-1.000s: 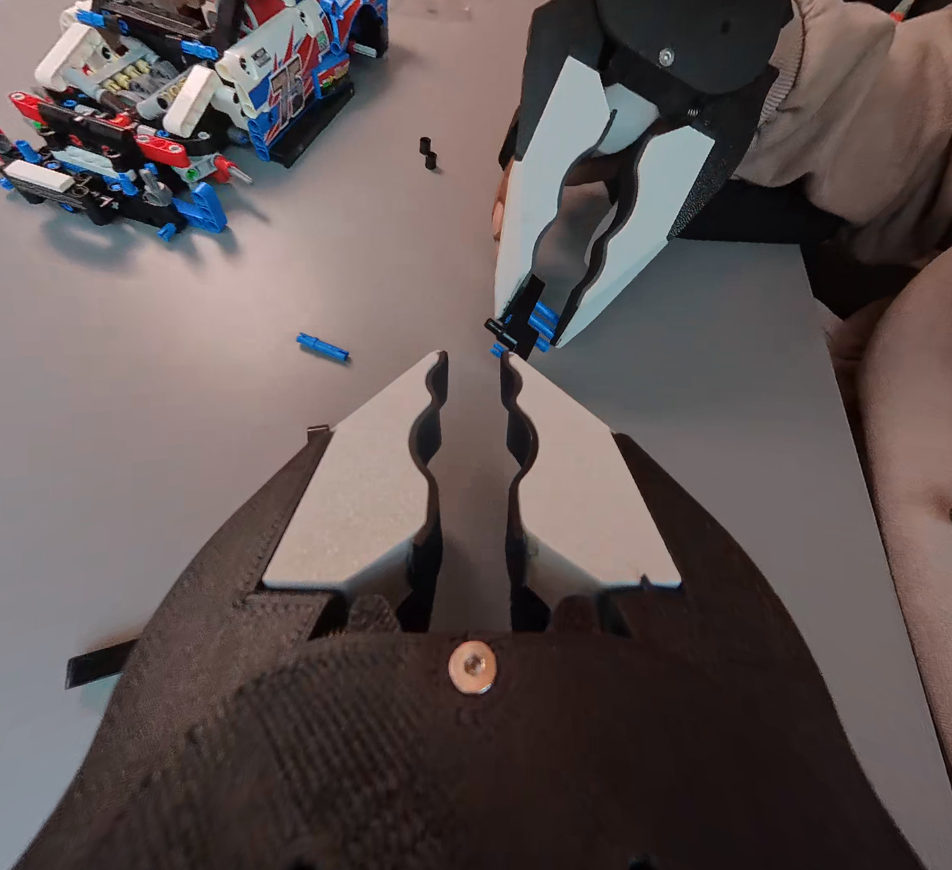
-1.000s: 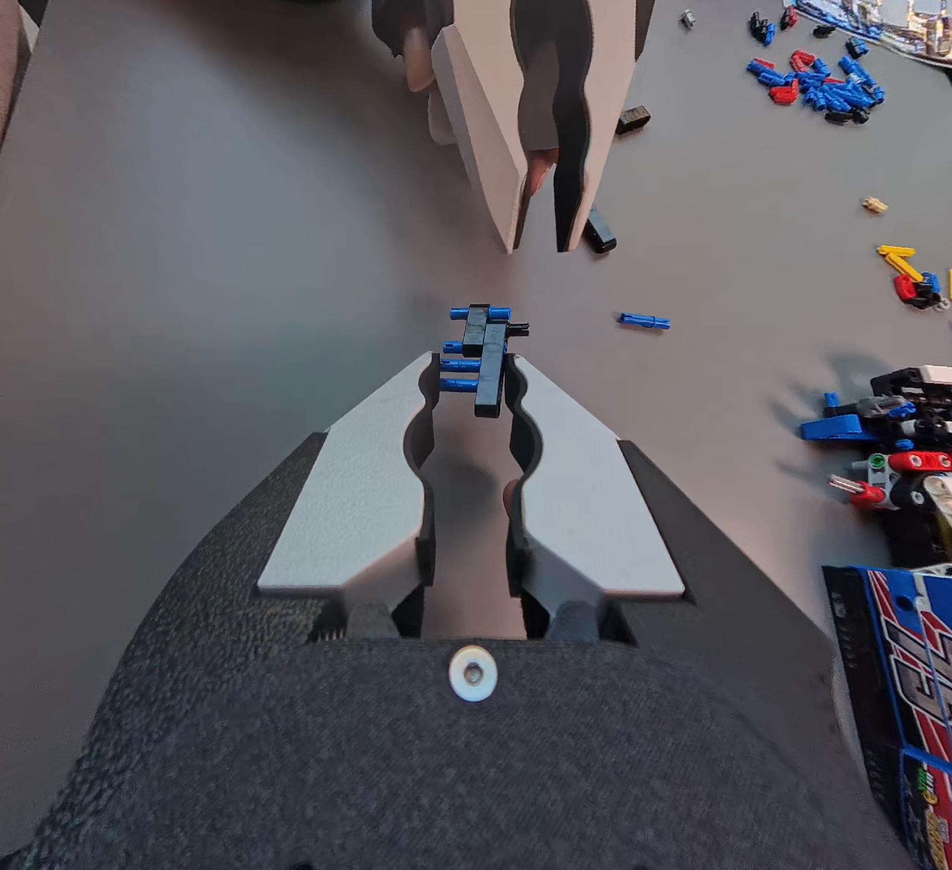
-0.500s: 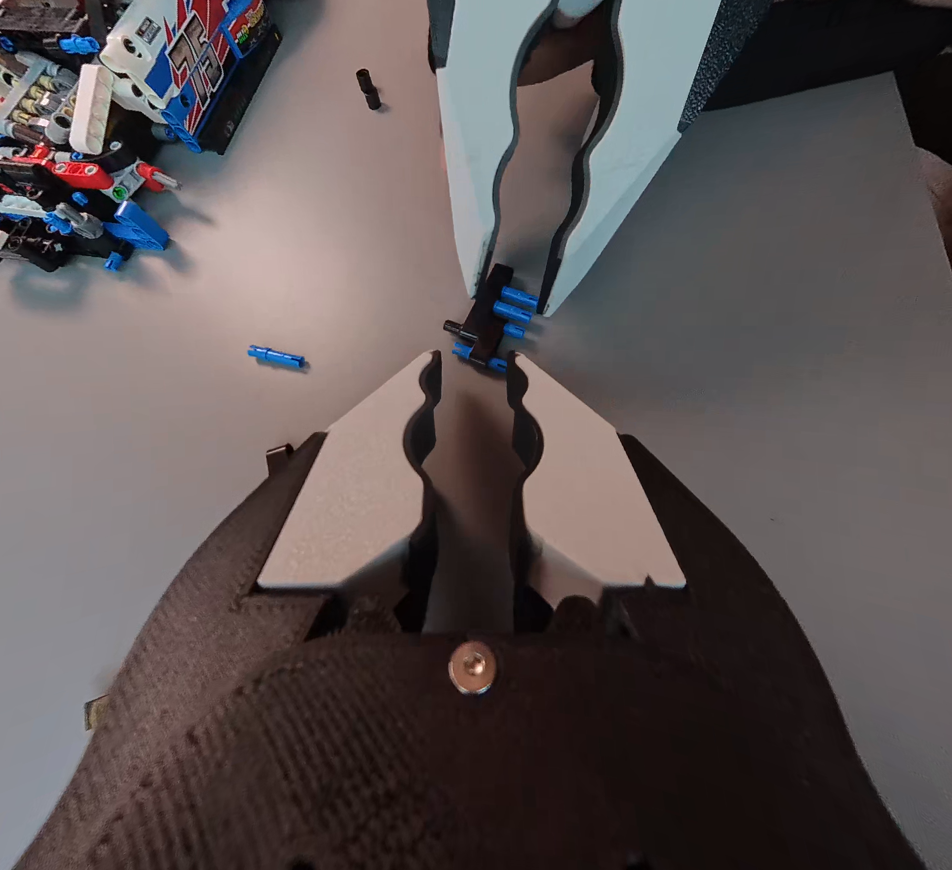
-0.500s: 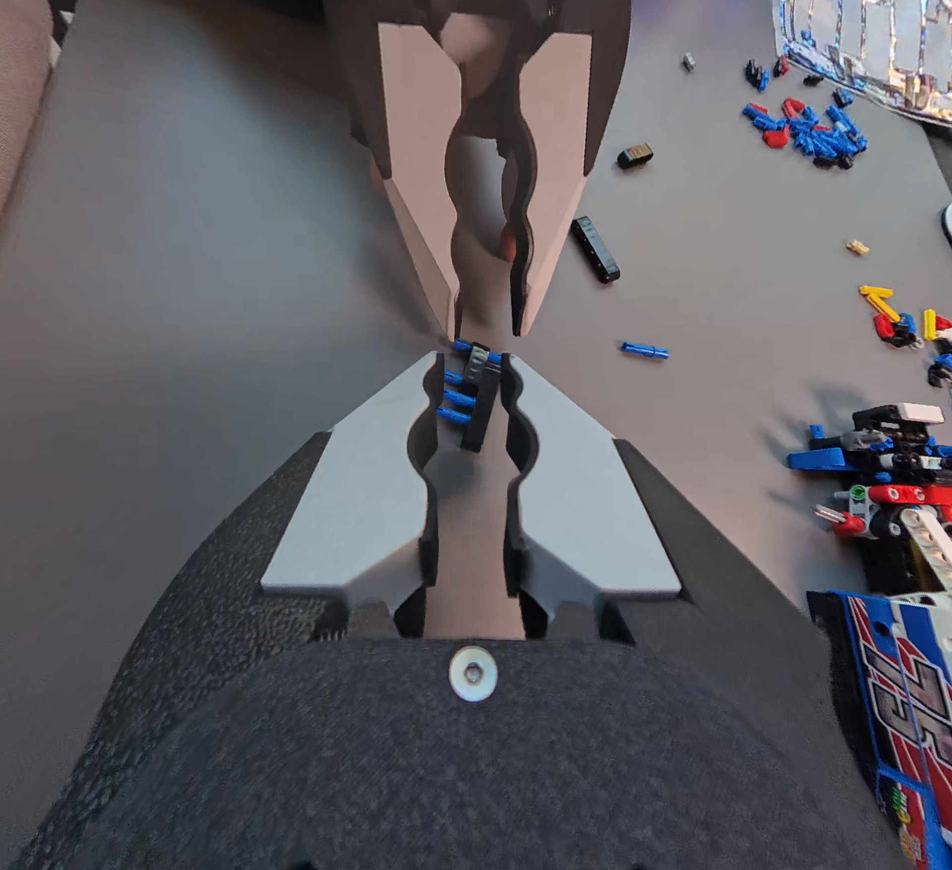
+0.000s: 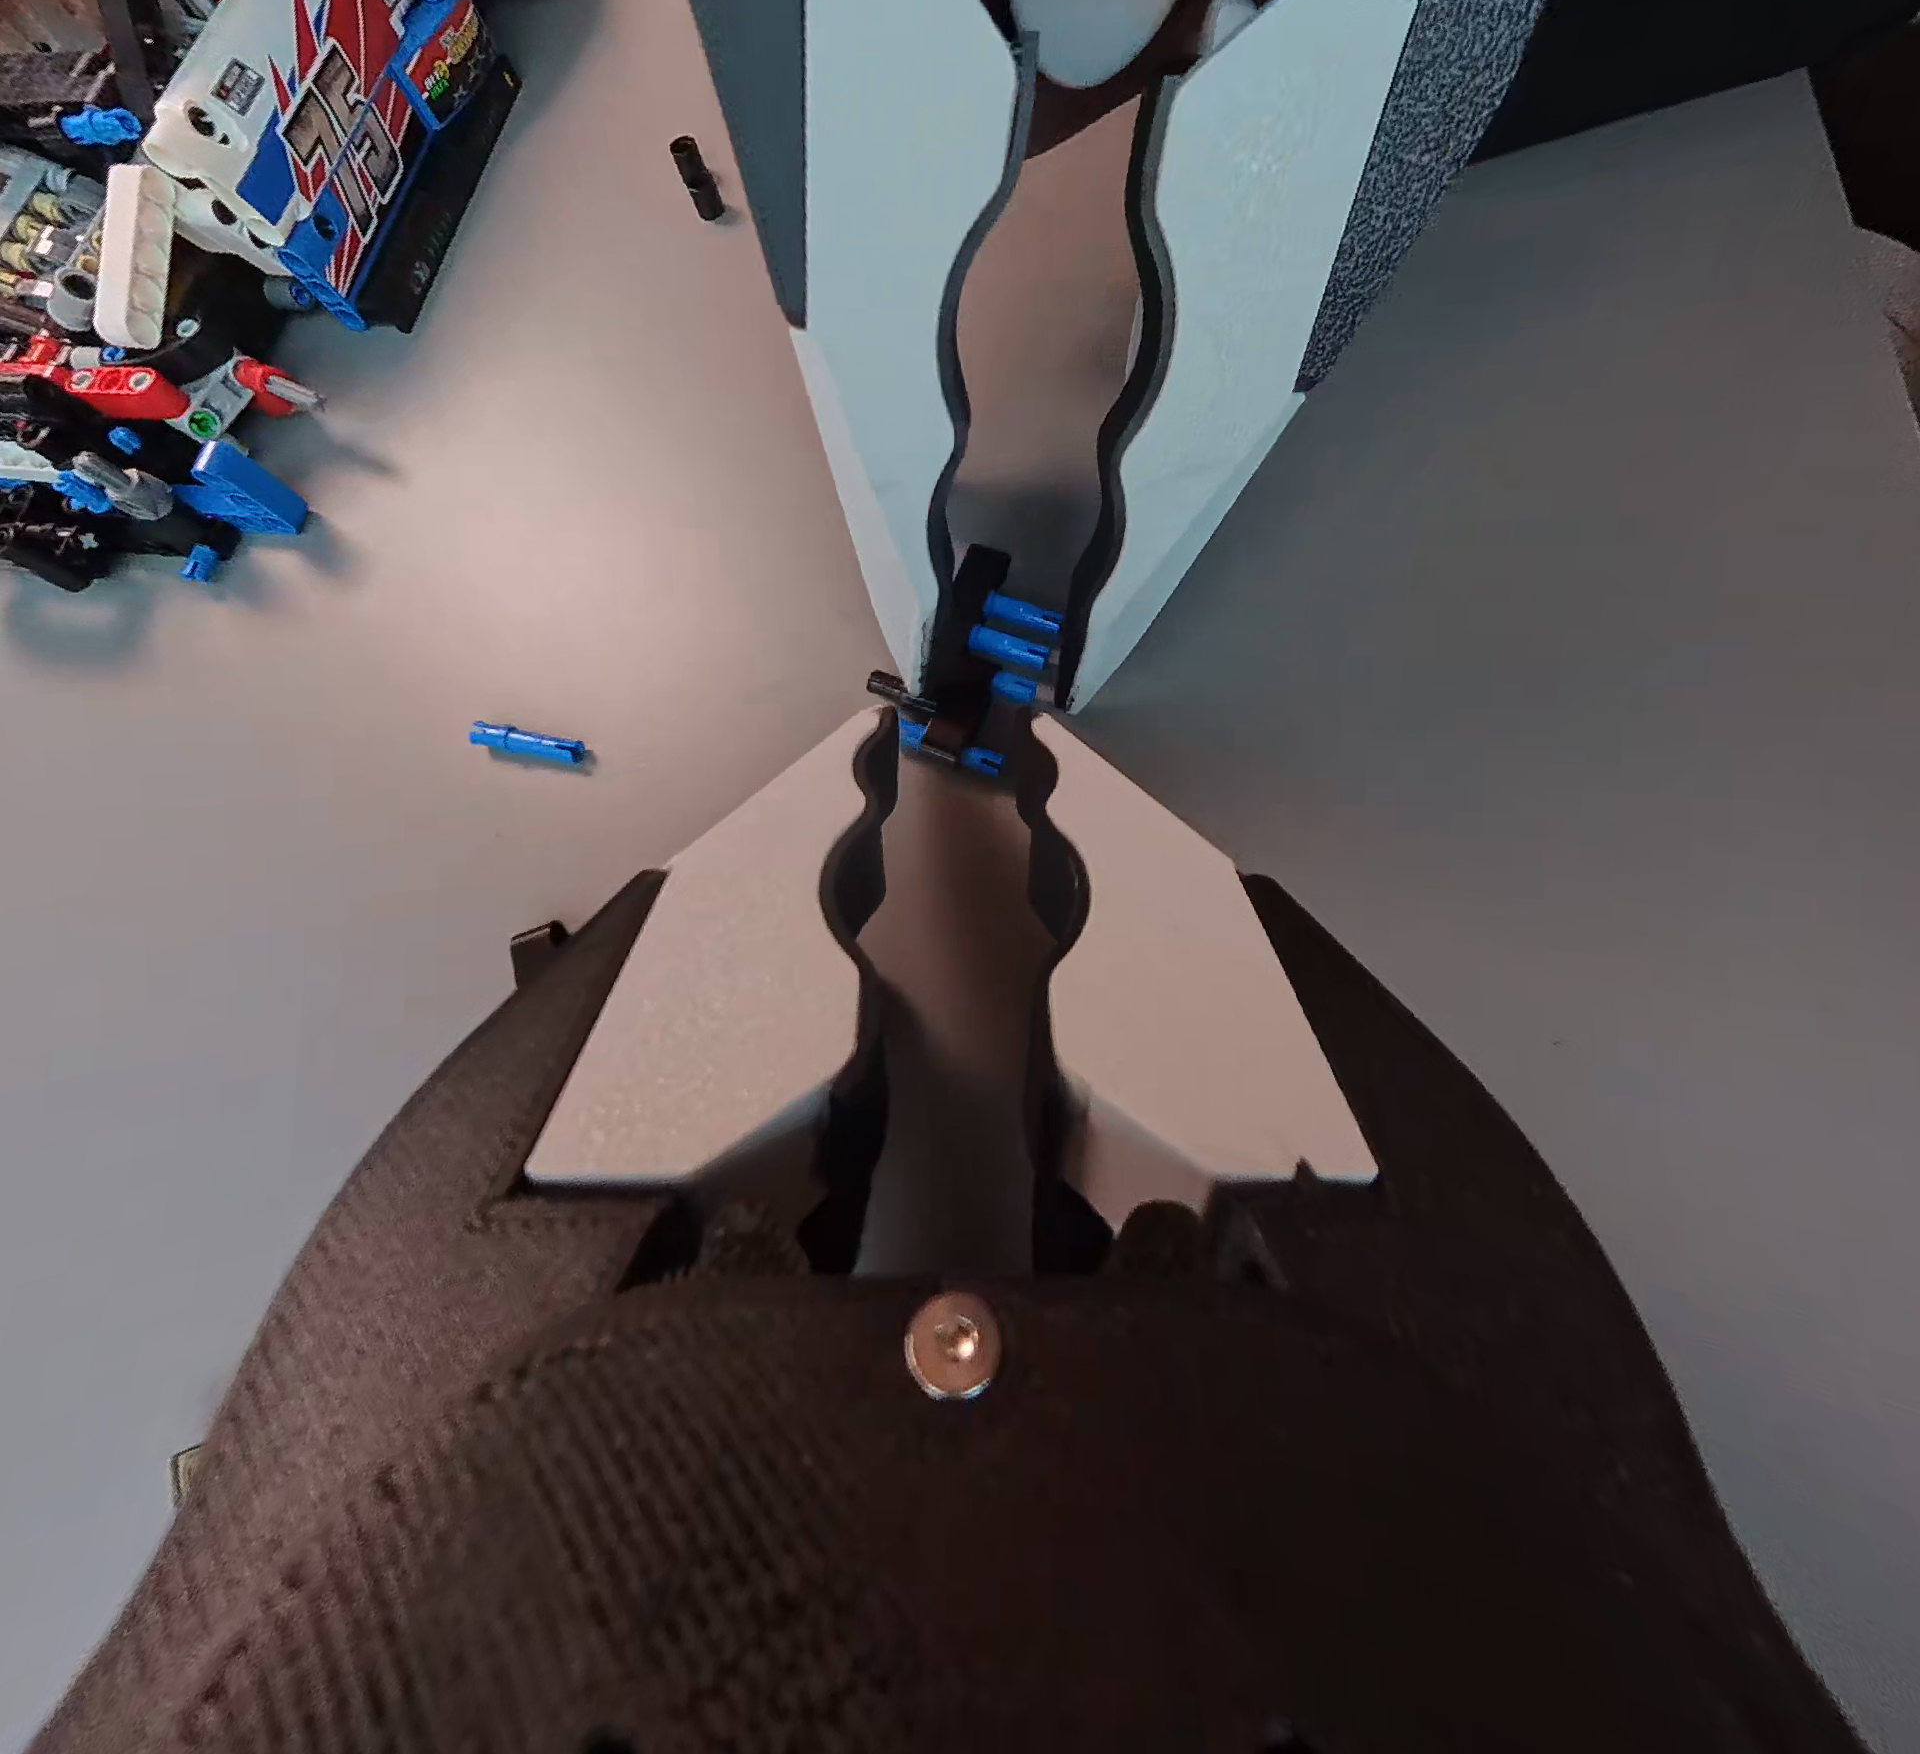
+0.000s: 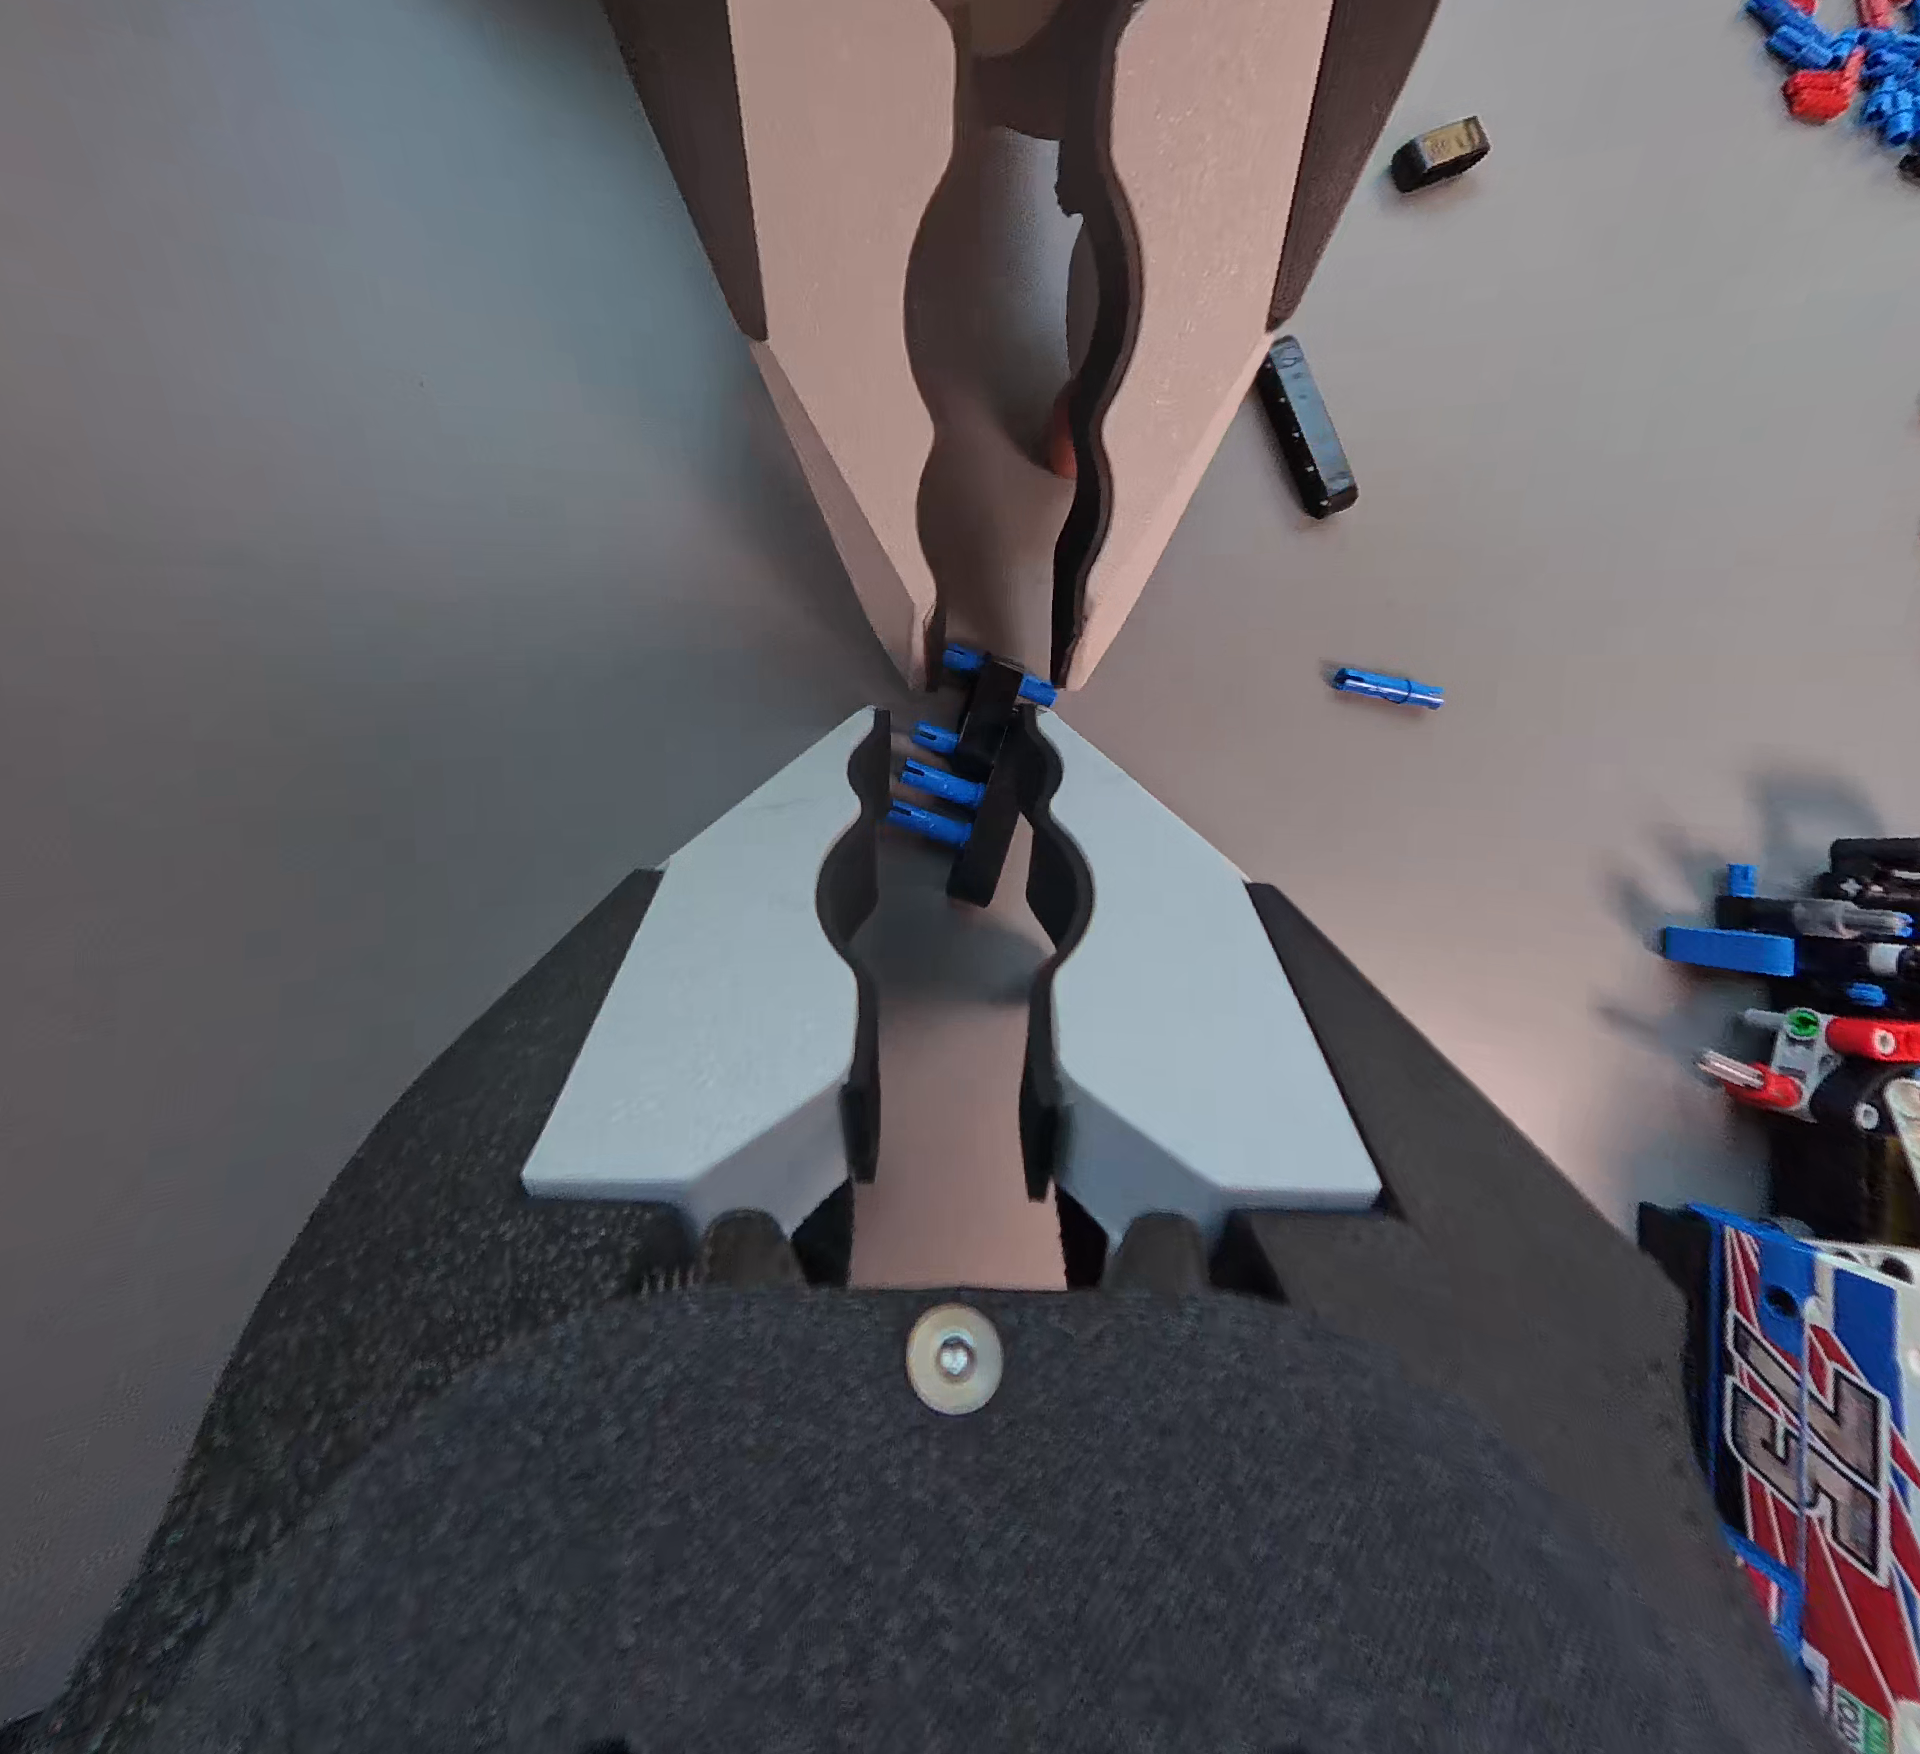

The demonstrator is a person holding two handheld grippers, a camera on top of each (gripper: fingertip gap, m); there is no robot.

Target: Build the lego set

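A short black lego beam (image 6: 985, 769) with several blue pins through it is held above the grey table between the fingers of my right gripper (image 6: 954, 717), which is shut on it. In the left wrist view the same beam (image 5: 975, 584) sits between the right gripper's (image 5: 997, 681) tips, which come down from the top. My left gripper (image 5: 961, 733) meets it tip to tip. Its jaws stand a little apart, either side of the blue pin at the beam's free end. In the right wrist view the left gripper (image 6: 997, 676) comes down from the top.
The part-built blue, white and red lego car (image 5: 312, 115) and a loose chassis section (image 5: 125, 457) lie at the left. A loose blue pin (image 5: 528, 745) and a black connector (image 5: 696, 177) lie nearby. A black beam (image 6: 1307, 426) and a heap of pins (image 6: 1849, 52) lie further off. The tips of both grippers are at nearly the same place.
The two grippers have closed in on each other until their tips meet. The beam's free end now lies between my left gripper's tips. The right gripper's hold is unchanged.
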